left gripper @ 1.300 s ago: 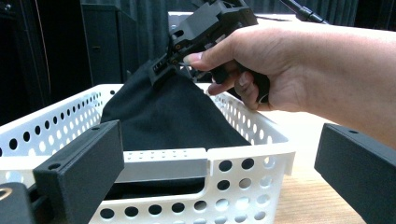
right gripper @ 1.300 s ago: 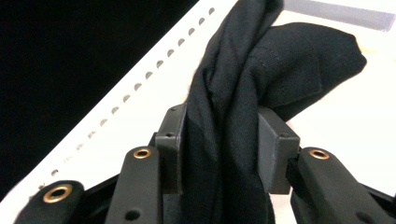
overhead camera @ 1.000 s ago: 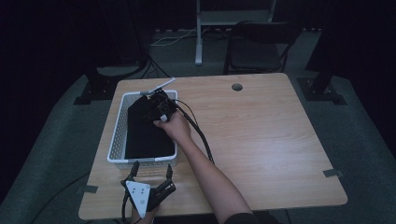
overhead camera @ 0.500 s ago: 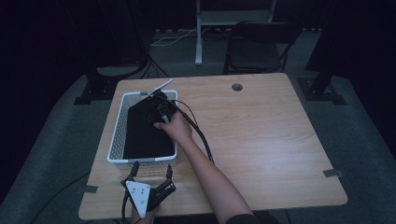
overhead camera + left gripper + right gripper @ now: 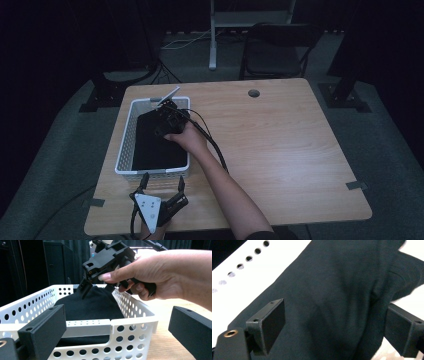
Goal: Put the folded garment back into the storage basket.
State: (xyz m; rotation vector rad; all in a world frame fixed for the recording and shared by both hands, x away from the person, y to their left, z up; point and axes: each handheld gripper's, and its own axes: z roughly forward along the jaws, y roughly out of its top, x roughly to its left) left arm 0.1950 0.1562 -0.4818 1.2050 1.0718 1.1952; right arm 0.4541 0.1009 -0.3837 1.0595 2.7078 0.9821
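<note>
Two hand-held black two-jaw grippers are seen at a light wooden table, where a folded black cloth garment lies inside a white perforated plastic basket near the table's left edge. The garment is laid flat on the basket floor with its long axis along the basket's length, running from the person's side toward the far edge of the table; at the far end it is bunched up slightly higher, as shown in the left gripper view.

The right gripper is held by the person's right hand over the far end of the basket and is tilted down at the cloth. Its jaws have just been opening and are now spread wide; in the right gripper view the garment is seen lying between and beneath them, with no pad pressed on it. Whether the jaw tips brush the fabric cannot be told.

The left gripper is held low at the near edge of the table, just short of the basket's near wall, toward which it is pointed. Its jaws are spread apart, and nothing is held between them.
</note>
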